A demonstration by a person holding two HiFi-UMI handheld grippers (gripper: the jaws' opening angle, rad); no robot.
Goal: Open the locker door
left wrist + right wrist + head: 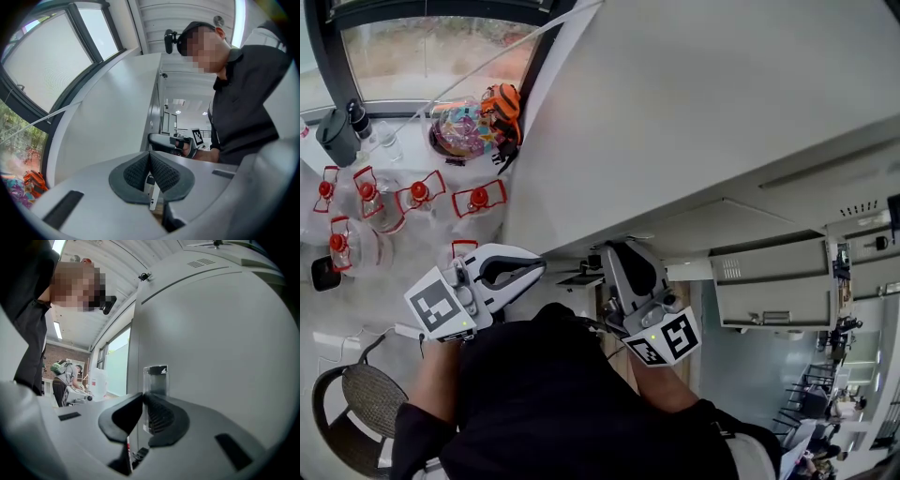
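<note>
What can go wrong: the R claw (143, 397) is pinched shut at the tips w/ nothing in it. If it just pulls back now, I think it comes away w/o the handle (155, 378) and the door (220, 357) does not open. The handle is a small, clear, shiny tab, so it looks slippy, and a weak or crooked pinch could slide off it. If the claw pushes in w/o opening first, the tips prob bump the tab or scrape the door. A hard yank could swing the door out fast at the person (544, 394), who stands v. close. The L claw (150, 155) is pinched shut too and holds nothing. It hangs off to the side by the locker (694, 112) wall, so it can't help catch the door from there. Where things are: the locker is the big grey box in front of the person, next to the window (431, 47). In the right gripper view the door fills the right side, flat and closed as far as I can tell. The handle sits on it near its left edge, just past the R claw's tips, peeking out above them. I can't tell if tips and tab touch. So I think the claw must open, go round the tab, then squeeze.
</note>
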